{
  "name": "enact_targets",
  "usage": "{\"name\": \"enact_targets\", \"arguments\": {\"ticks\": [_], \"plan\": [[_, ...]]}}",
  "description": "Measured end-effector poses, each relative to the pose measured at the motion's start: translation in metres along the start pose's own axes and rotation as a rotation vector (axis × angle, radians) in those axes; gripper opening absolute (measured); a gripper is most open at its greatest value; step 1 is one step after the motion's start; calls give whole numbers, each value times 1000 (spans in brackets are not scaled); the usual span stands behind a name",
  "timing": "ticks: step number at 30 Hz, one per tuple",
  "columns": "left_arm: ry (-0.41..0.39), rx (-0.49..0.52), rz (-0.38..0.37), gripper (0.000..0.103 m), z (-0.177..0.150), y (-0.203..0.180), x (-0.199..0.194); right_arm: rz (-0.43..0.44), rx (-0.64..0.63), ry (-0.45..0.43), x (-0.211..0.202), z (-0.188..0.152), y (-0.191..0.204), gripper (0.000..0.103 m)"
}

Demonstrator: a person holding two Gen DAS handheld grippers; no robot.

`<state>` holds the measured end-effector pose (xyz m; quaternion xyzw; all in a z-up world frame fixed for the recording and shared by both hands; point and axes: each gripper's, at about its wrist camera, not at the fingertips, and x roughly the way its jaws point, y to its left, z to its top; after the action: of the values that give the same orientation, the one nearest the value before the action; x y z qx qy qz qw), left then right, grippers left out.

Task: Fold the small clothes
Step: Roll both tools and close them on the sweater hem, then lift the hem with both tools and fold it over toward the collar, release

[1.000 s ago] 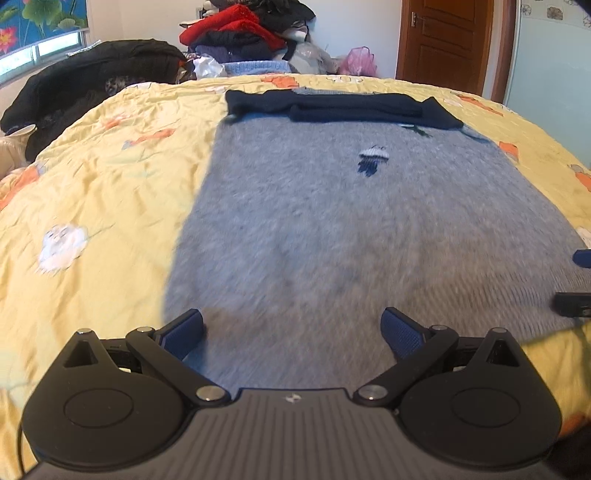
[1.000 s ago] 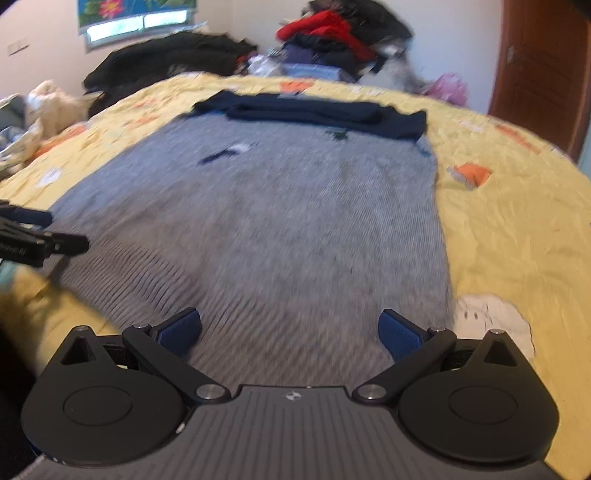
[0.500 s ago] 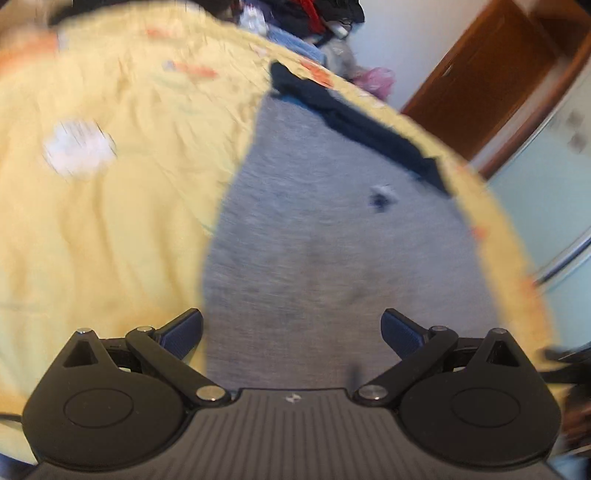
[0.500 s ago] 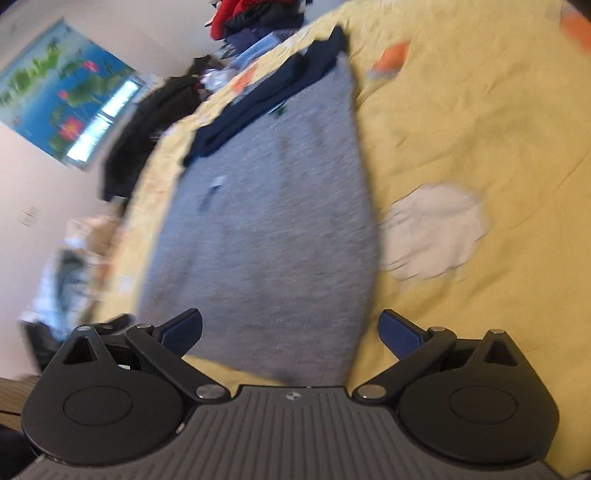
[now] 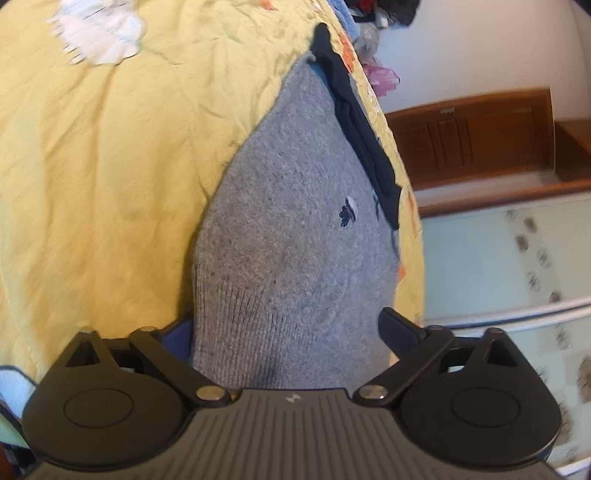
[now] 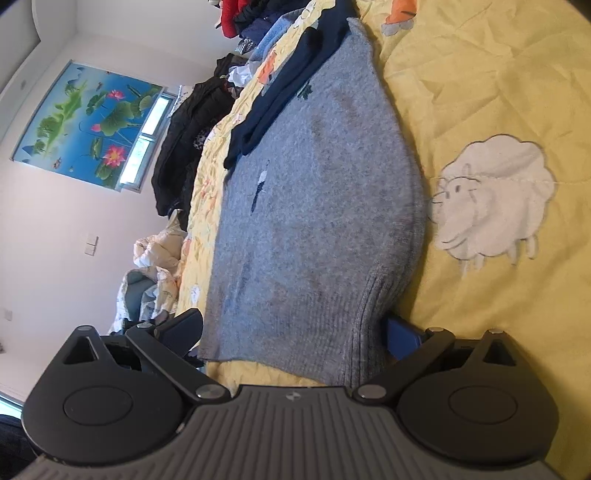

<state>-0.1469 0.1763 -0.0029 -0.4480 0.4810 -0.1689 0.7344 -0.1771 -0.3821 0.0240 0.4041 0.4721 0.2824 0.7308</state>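
A grey knit sweater (image 5: 295,229) with a navy collar band (image 5: 362,136) lies flat on a yellow quilt (image 5: 110,166). My left gripper (image 5: 291,332) is rolled sideways and open, its jaws standing either side of the ribbed hem at the sweater's near left corner. My right gripper (image 6: 295,332) is also rolled sideways and open, its jaws either side of the ribbed hem at the near right corner of the sweater (image 6: 314,206). One blue pad (image 6: 400,332) sits under the hem edge.
The quilt (image 6: 480,92) carries a white sheep print (image 6: 491,199). A pile of clothes (image 6: 243,18) and a black garment (image 6: 188,125) lie at the far end of the bed. A wooden door (image 5: 472,136) stands beyond the bed edge.
Both grippers have rolled sideways and moved down onto the sweater's near corners, so the hem now lies between their open jaws.
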Motion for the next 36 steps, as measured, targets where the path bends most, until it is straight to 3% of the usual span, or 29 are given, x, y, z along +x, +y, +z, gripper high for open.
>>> {"name": "enact_targets", "arguments": {"ticks": [2,7,9,10,11,12,14,20,24,32,36], "plan": [[18,49,46,63,-1,-6,6,1,1,11,5,2,1,94],[11,126,68,54,-5,-8,6,-7,3,34,13,5,-5,72],[16,151,101,36,-7,-10,9,-12,31,32,13,5,-11,54],[28,155,127,18,-7,-9,12,-25,41,37,14,4,-14,47],[30,161,152,11,-7,-9,14,-42,45,41,15,3,-17,35],[30,167,157,11,-7,-9,14,-58,43,43,16,2,-19,26],[37,169,162,11,-6,-10,13,-64,48,38,15,1,-23,22],[-1,235,190,6,-7,-25,10,-55,1,-14,9,-5,-18,19],[-27,296,116,6,0,-48,8,18,-30,-60,4,7,-4,19],[-134,382,12,6,53,-92,21,148,-140,-197,7,77,27,19],[-188,416,4,6,82,-113,34,219,-148,-273,17,125,32,19]]}}
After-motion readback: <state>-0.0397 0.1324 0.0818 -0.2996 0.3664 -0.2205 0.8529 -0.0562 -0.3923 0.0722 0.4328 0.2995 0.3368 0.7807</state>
